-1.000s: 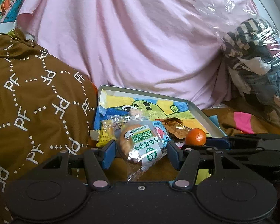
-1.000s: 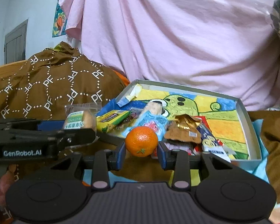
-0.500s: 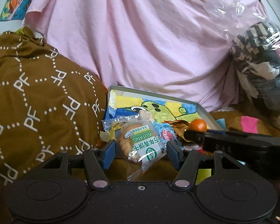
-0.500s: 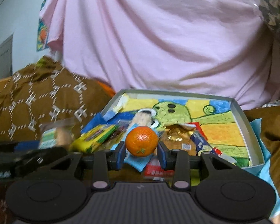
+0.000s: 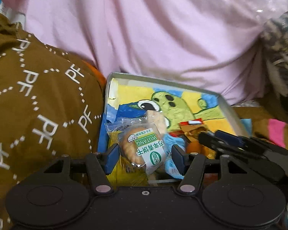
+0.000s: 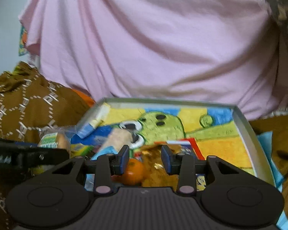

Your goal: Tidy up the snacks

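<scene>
Draped across the back: a large pale pink cloth. To the left, a rumpled brown fabric printed with white "PF" letters. In the middle, a shallow grey-rimmed rectangular tray with a green cartoon creature painted on its yellow and blue floor, crowded at its near left end with loose snack packets. Over that end, the left hand-held gripper, closed on a clear-wrapped round biscuit with a green and white label, gripped by both blue pads and held just above the packets. Beside it to the right, the right hand-held gripper, jaws spread wide, nothing between the pads. Below and slightly left of that gap, a small round orange mandarin, lying in the tray among the packets, close against a crinkled golden-brown foil wrapper. Whether the left pad touches the fruit: cannot tell, blurred. Further in, a pale pink packet over the creature's eye.
</scene>
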{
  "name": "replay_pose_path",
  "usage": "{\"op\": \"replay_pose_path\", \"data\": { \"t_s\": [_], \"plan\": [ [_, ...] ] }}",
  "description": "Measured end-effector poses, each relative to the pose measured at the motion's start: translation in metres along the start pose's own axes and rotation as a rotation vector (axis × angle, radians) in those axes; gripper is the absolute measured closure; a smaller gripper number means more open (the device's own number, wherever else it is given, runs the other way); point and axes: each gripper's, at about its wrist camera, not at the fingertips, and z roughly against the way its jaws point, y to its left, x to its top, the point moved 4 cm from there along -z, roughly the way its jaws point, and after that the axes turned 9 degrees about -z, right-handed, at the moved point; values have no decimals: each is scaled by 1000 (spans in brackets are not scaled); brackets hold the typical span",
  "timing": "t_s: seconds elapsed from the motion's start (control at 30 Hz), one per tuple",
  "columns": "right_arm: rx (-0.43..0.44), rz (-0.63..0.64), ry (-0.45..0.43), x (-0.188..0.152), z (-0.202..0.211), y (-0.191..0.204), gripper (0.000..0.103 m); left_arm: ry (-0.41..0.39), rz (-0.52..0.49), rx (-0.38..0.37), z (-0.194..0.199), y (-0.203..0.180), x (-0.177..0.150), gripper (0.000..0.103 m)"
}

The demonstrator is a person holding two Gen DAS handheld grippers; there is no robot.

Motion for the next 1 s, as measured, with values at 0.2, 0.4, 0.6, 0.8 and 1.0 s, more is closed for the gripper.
{"op": "replay_pose_path", "data": {
  "t_s": [0.2, 0.4, 0.6, 0.8, 1.0],
  "plan": [
    [-5, 12, -16, 5, 0, -3, 57, 58, -48, 6, -29, -3, 14, 40],
    [-19, -62, -70, 9, 21, -16, 50, 75, 59, -9, -23, 5, 9, 24],
    [-16, -101, -123, 17, 50, -24, 33, 64, 78, 40, -1, 2, 5, 17],
    [-18, -131, -159, 20, 86, -33, 11, -9, 93, 73, 38, -5, 11, 1],
    [-36, -132, -167, 19, 125, -38, 2, -54, 66, 79, 75, -21, 4, 1]
  ]
}}
